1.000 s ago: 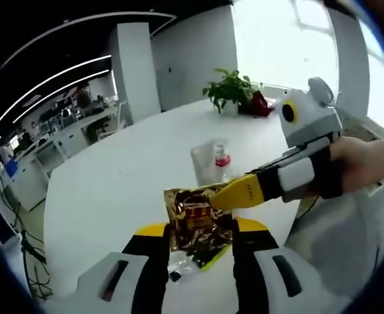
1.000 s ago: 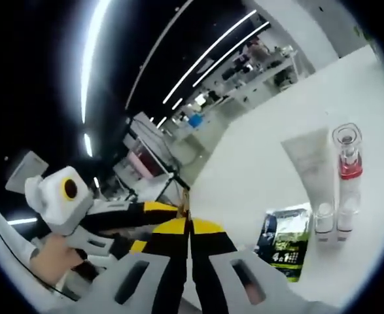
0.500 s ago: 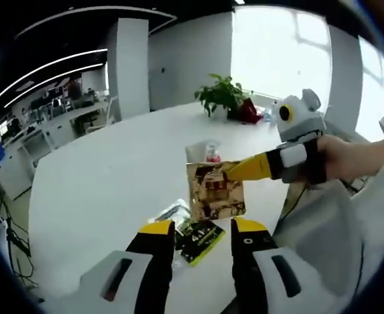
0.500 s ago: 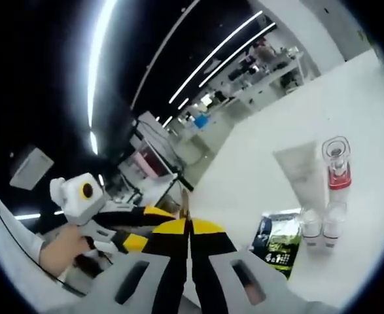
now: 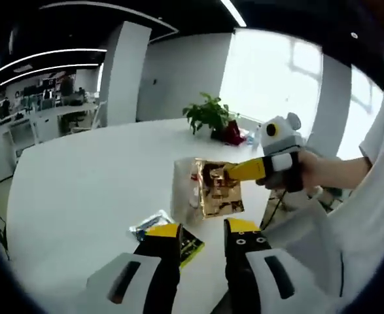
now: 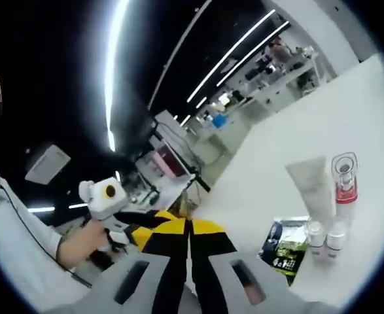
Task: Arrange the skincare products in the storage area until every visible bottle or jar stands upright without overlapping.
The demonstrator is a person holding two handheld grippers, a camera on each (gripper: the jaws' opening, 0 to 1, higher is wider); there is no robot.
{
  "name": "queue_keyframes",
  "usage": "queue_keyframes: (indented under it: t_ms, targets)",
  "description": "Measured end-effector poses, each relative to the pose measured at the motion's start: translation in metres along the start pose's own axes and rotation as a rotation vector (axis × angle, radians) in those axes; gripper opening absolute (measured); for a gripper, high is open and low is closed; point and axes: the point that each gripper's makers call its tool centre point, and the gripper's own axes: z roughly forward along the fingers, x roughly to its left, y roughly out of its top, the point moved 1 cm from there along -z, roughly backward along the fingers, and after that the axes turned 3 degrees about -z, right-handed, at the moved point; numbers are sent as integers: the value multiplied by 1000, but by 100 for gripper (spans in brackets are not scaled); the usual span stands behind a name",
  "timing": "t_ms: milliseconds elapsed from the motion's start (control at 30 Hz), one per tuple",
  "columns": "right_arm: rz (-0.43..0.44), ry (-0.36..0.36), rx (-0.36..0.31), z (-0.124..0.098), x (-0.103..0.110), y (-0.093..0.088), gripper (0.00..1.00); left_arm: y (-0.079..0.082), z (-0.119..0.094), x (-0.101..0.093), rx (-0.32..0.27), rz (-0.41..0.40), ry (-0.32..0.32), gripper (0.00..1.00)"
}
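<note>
Gold sachet (image 5: 216, 190) hangs upright, pinched by right hand-held gripper (image 5: 234, 171).

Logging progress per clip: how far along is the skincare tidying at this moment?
Done: a white tube and a clear red-banded pump bottle stand upright on the white table. In hand: the right tongs hold a gold foil sachet aloft. Left: a dark green sachet lies flat beside them.

Gold foil sachet (image 5: 216, 190) w/ red-brown print, clamped by yellow-tipped right gripper (image 5: 236, 171). Below sachet on white table (image 5: 80, 190): dark green packet (image 5: 190, 243). Clear bottle (image 6: 344, 190) has a red band.
</note>
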Motion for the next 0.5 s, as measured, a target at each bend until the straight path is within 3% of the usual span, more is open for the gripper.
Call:
queue_keyframes:
  t_ms: [100, 300, 500]
  targets:
    - [-2, 20, 15, 1, 4, -1, 1, 5, -2, -2, -66, -83, -35, 19]
    - [7, 52, 33, 4, 9, -3, 1, -4, -5, 1, -48, -90, -39, 15]
    - [14, 68, 49, 10, 15, -7, 1, -3, -7, 0, -74, -121, -56, 9]
